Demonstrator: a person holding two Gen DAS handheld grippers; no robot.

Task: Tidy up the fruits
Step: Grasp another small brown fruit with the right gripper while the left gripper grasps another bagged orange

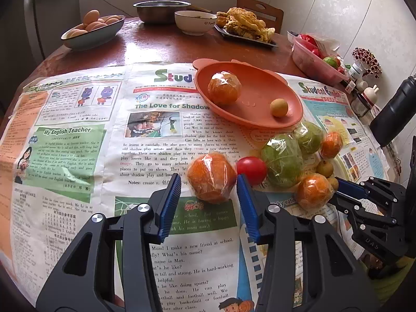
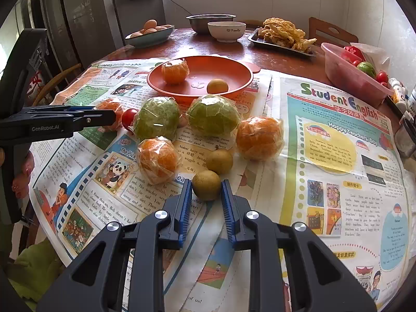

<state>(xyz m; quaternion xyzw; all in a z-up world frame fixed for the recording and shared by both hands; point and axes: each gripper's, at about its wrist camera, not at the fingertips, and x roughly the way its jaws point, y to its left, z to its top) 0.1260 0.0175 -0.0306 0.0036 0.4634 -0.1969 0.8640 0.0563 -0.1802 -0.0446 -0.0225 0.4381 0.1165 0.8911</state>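
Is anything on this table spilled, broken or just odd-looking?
Nothing spilled or broken. Mildly odd: a red tomato sits among the plastic-wrapped oranges and green fruits on the newspaper.

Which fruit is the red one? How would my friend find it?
Start at the orange plate on the newspaper, then look at the fruit pile just in front of it. The small red tomato sits between a wrapped orange and a wrapped green fruit; only it is smooth, shiny and unwrapped.
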